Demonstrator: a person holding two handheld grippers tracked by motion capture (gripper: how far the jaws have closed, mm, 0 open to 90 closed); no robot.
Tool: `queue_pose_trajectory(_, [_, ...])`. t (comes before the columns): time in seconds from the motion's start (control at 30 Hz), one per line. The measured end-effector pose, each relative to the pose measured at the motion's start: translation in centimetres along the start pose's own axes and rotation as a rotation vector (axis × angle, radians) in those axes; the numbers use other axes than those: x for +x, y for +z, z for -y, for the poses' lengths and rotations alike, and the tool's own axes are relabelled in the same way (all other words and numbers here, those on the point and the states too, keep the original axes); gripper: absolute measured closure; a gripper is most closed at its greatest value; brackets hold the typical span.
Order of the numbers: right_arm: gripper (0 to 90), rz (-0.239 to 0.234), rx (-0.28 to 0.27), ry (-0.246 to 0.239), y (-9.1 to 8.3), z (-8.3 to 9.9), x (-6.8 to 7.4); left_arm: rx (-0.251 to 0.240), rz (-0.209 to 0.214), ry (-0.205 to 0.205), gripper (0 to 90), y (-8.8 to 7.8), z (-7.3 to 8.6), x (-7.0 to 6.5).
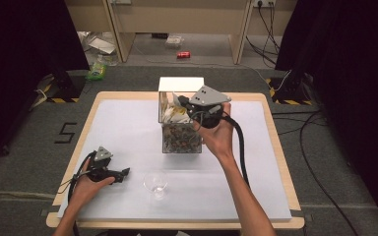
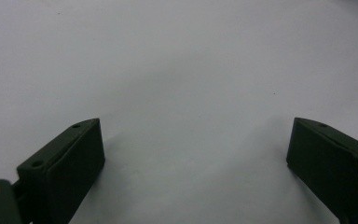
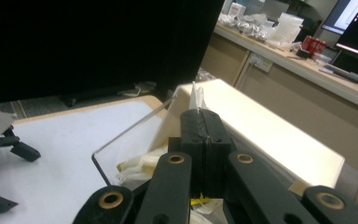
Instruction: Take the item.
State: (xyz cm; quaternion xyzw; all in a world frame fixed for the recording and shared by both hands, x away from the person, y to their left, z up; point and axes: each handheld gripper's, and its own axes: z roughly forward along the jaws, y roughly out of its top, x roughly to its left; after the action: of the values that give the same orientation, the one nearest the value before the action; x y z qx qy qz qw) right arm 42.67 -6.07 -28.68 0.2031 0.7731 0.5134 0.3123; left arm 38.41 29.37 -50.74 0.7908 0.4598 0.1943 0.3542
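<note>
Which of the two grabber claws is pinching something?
The right gripper, up over the clear box: its jaws are shut on a white packet. The left gripper is open over bare table.

High view: overhead, facing forward-down over whole bench (image 1: pixel 128 123). Left tool view: close above bare bench. Right tool view: near clear box (image 3: pixel 135 135), shared with high view.
</note>
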Motion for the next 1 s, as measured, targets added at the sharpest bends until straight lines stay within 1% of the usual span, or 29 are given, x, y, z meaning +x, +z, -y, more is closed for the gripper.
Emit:
queue_pose_trajectory(0.37, [90.0, 0.015, -0.061, -0.039, -2.0, -2.6, 0.3, 0.002, 0.001, 0.0, 3.2, 0.0, 0.0, 0.0])
queue_pose_trajectory(0.5, [90.0, 0.007, -0.085, -0.046, -2.5, -3.3, 0.4, 0.002, 0.001, 0.0, 3.2, 0.0, 0.0, 0.0])
queue_pose_trajectory(0.6, [90.0, 0.0, -0.098, -0.049, -3.0, -3.7, 0.8, 0.002, 0.0, 0.001, 3.2, 0.0, 0.0, 0.0])
queue_pose_trajectory(0.83, [90.0, -0.024, -0.117, -0.061, -3.7, -4.1, 1.6, 0.002, 0.001, 0.0, 3.2, 0.0, 0.0, 0.0])
queue_pose_trajectory(1.0, [90.0, -0.048, -0.129, -0.056, -4.2, -3.9, 2.2, 0.002, 0.001, 0.0, 3.2, 0.0, 0.0, 0.0])
